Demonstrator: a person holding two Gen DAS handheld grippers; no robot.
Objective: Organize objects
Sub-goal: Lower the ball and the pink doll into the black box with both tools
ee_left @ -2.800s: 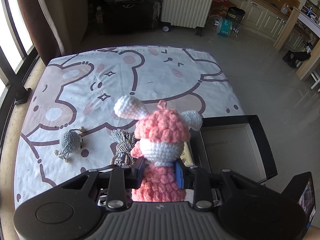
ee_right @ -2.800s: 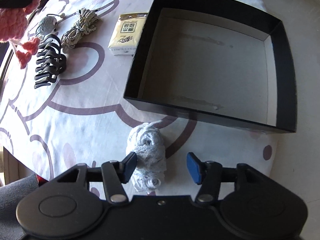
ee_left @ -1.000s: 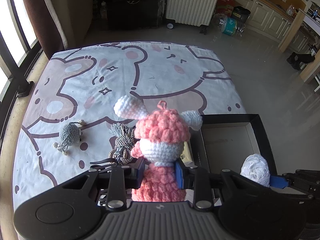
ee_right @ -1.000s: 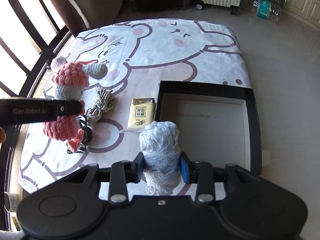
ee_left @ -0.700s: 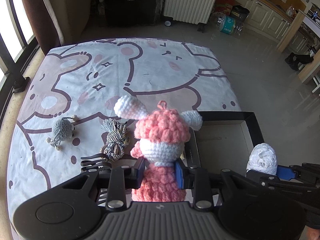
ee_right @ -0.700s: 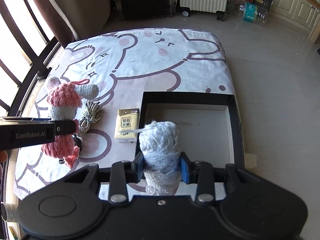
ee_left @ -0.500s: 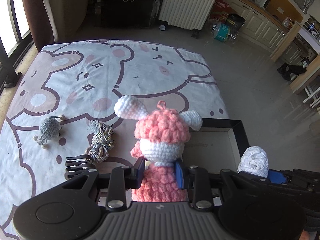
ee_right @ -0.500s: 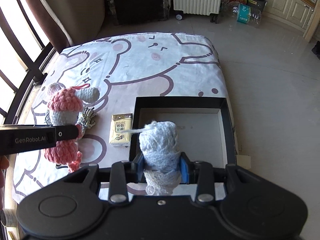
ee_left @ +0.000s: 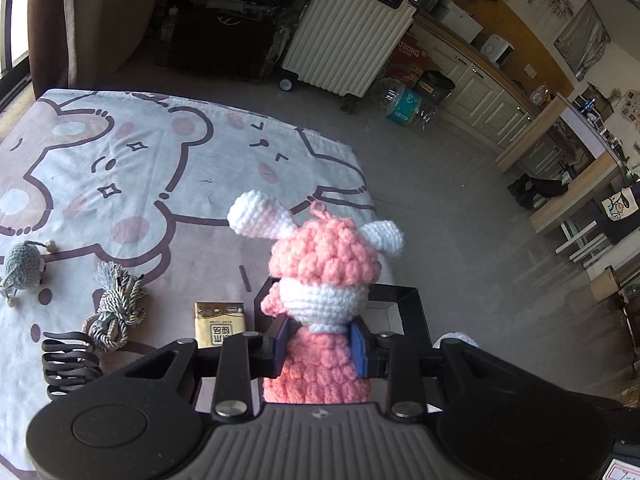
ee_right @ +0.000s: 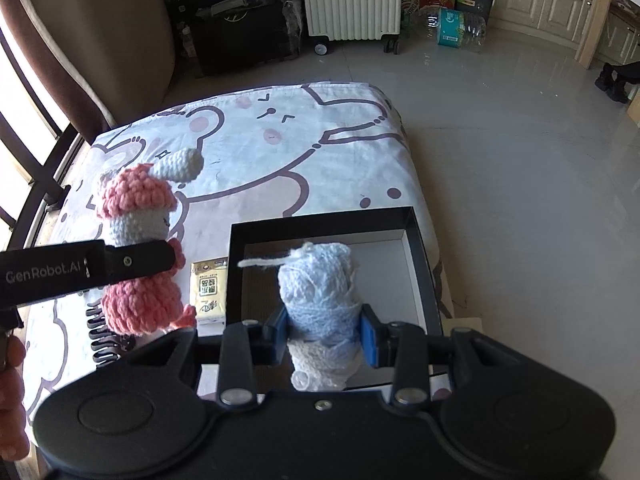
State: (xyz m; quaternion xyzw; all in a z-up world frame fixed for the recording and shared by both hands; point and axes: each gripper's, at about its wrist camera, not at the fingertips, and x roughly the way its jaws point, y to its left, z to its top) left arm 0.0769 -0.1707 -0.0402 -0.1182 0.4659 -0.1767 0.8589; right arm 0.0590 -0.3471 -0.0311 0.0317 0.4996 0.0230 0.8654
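My left gripper [ee_left: 320, 346] is shut on a pink and white crochet doll [ee_left: 324, 264] and holds it up above the near left edge of the black open box [ee_left: 416, 312]. The doll also shows in the right wrist view [ee_right: 140, 248]. My right gripper [ee_right: 324, 336] is shut on a pale blue yarn ball [ee_right: 320, 288] and holds it over the near part of the box [ee_right: 420, 240]. On the bear-print cloth [ee_left: 160, 168] lie a yellow tissue pack [ee_left: 218, 324], a grey rope knot [ee_left: 114, 306], a grey crochet mouse [ee_left: 22, 266] and a black hair claw [ee_left: 68, 364].
The cloth-covered table ends to the right of the box, with tiled floor [ee_right: 520, 140] beyond. A white ribbed suitcase [ee_left: 348, 44] and dark bags stand on the floor past the far edge. A window with bars [ee_right: 24, 128] runs along the left side.
Both grippers have moved right and forward with their loads. The right gripper picked up the yarn ball from the cloth and carried it over the box.
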